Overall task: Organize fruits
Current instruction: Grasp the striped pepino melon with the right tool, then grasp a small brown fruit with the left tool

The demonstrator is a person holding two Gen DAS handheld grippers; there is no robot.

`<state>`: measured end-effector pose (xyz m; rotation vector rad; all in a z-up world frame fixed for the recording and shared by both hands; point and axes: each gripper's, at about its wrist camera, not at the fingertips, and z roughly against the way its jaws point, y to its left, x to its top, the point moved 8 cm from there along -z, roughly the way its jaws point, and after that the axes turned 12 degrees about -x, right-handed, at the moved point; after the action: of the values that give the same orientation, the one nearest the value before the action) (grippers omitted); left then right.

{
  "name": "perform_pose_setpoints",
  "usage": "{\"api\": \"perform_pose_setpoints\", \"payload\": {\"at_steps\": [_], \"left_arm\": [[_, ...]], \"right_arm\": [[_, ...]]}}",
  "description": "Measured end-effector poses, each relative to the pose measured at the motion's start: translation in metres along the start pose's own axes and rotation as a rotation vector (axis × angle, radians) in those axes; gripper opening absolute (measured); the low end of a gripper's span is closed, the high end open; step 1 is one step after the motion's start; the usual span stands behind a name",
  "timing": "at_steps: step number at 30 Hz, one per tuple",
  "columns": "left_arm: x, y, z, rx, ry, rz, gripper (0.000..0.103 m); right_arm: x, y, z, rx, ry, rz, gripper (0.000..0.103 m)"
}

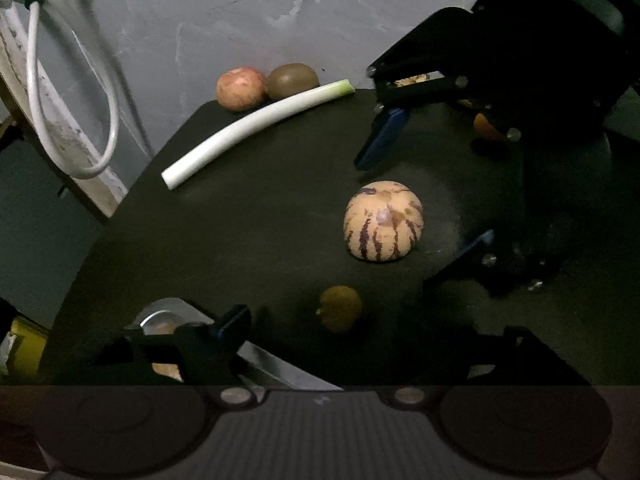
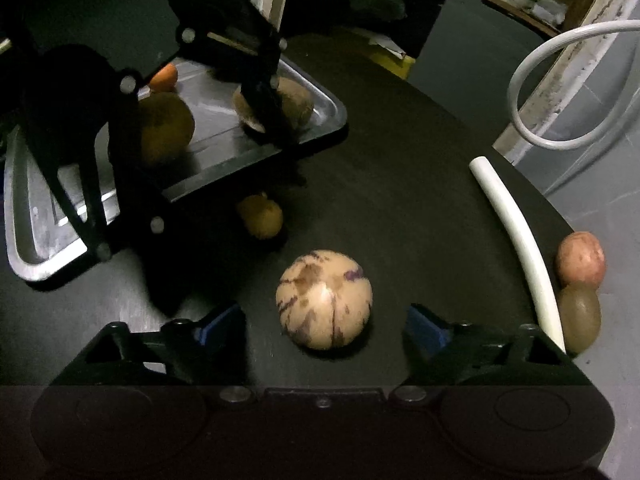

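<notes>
I see the striped melon (image 2: 324,299) sitting on the dark table (image 2: 400,168), framed between my right gripper (image 2: 325,322)'s wide-open jaws but not touching either; a small yellow fruit (image 2: 261,216) lies just beyond it. Farther past the melon is the metal tray (image 2: 326,100) holding an orange (image 2: 165,128) and a brown fruit (image 2: 294,104), with my left gripper (image 2: 224,120) wide open above it. To the melon's right are the leek (image 2: 520,240), apple (image 2: 581,260) and kiwi (image 2: 580,316).
</notes>
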<state>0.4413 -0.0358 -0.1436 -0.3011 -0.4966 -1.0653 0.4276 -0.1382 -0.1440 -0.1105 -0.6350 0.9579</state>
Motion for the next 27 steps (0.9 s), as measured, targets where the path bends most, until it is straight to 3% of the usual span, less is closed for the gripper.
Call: {"api": "perform_pose_setpoints", "payload": {"at_steps": [4,9,18,27], "left_arm": [[0.000,-0.001,-0.004,-0.025,0.005,0.000,0.071],[-0.002,-0.005,-0.006,-0.053,0.005,0.000,0.056],[0.001,-0.001,-0.006,-0.092,-0.005,0.075,0.028],[-0.001,0.005,-0.002,-0.068,-0.023,0.177,0.028]], "right_arm": [[0.003,-0.003,-0.001,0.023,-0.005,-0.026,0.077],[0.004,-0.006,-0.001,0.040,-0.011,-0.041,0.052],[0.003,-0.005,0.001,0.025,-0.021,-0.079,0.051],[-0.006,-0.003,0.009,-0.064,-0.036,-0.150,0.051]]}}
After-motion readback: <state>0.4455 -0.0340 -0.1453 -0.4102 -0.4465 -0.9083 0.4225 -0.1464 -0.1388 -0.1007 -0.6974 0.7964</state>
